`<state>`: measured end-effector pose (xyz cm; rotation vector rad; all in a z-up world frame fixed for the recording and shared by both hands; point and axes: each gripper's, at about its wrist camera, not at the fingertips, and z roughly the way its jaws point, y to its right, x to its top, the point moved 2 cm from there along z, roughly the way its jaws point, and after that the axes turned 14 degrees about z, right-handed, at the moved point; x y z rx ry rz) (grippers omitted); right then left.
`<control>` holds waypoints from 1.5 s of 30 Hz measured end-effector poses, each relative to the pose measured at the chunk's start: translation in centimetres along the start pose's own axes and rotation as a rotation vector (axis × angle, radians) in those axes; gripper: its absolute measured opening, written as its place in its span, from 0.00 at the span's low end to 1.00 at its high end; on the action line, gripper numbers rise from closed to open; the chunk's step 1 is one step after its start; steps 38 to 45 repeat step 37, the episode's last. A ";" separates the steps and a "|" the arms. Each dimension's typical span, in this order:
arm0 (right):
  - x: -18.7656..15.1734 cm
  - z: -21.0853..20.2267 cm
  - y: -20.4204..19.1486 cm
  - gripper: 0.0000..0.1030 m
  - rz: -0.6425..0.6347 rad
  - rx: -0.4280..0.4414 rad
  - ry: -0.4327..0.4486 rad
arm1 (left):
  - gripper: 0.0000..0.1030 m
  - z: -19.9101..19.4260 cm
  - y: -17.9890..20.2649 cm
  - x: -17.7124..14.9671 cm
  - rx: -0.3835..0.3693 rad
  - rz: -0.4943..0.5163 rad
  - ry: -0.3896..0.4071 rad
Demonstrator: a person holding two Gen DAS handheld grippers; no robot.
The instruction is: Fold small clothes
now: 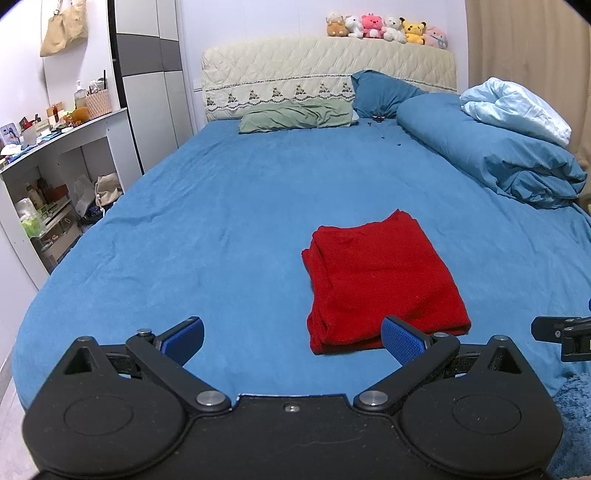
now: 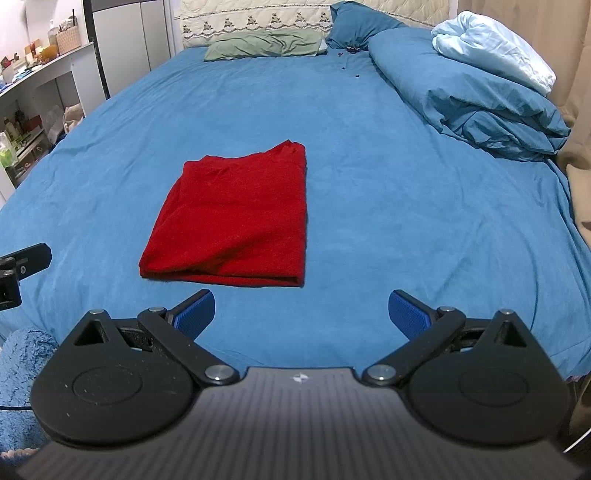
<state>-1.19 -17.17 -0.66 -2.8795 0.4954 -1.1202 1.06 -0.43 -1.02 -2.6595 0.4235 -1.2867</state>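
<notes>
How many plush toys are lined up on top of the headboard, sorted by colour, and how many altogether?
Counted in the left wrist view, on the headboard:
Brown: 1
White: 2
Pink: 2
Yellow: 1
Total: 6

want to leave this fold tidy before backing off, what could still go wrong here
1. The left gripper is open with its right pad right at the near edge of the folded red garment; any sideways drift might snag that edge and pull the layers apart.
2. The far corner looks slightly bunched, so the stack may slump if the blue bedsheet is nudged.
</notes>
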 end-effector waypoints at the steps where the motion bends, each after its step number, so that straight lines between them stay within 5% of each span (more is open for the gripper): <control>1: 0.0 0.0 0.0 1.00 0.000 0.000 -0.001 | 1.00 0.0 -0.1 0.0 -0.003 -0.001 -0.001; 45: 0.0 0.4 0.4 1.00 -0.002 0.011 -0.006 | 1.00 -0.5 -0.5 0.2 -0.009 -0.024 0.055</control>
